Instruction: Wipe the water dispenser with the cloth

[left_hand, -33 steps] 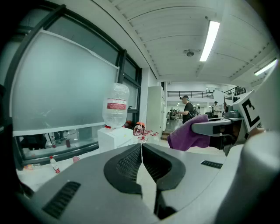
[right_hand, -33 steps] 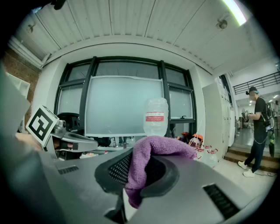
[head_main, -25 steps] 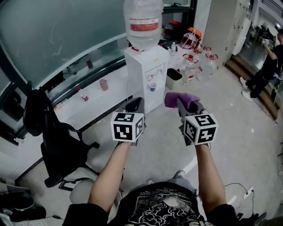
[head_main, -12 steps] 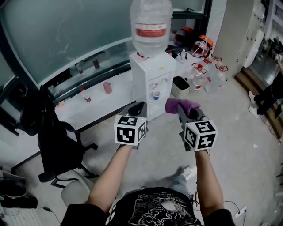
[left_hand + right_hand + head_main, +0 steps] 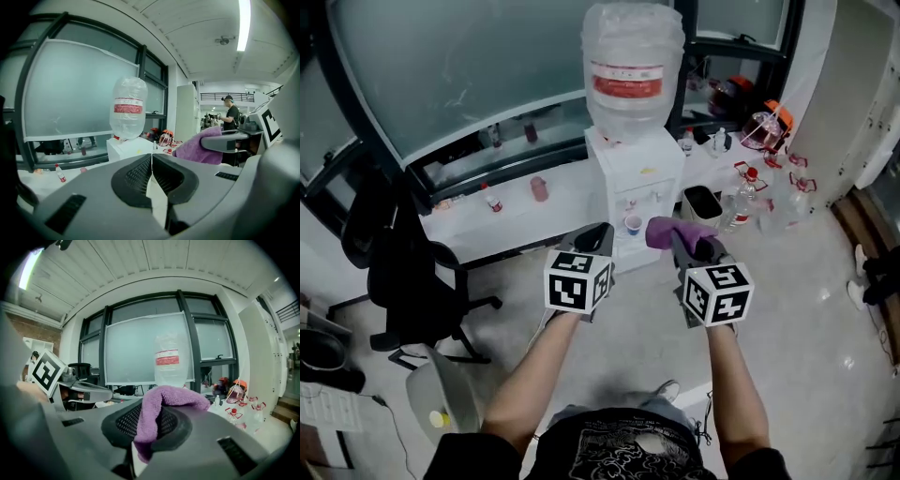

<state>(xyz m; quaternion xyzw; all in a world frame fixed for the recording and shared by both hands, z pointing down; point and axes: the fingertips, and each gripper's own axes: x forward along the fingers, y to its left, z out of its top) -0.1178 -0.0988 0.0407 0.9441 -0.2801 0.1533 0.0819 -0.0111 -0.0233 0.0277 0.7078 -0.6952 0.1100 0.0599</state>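
White dispenser (image 5: 637, 178) at upper centre carries a big bottle (image 5: 633, 70). Purple cloth (image 5: 667, 231), mid-frame, is clamped in the right gripper (image 5: 684, 242), short of the dispenser. The left gripper (image 5: 600, 232) is closed and empty. A hard wipe could rock the bottle or tip the cup (image 5: 632, 223) under the taps.

No legible text in any view.

- Red band label (image 5: 628, 82) on the large clear plastic bottle (image 5: 633, 42) atop the white box-shaped water dispenser (image 5: 642, 178): pale print lines, too small and blurred to read.
- Black-and-white square-marker cubes, left (image 5: 578, 281) and right (image 5: 717, 293): coded patterns only, no letters or digits.
- White graphic on the person's black T-shirt (image 5: 614, 450): cannot be made out.
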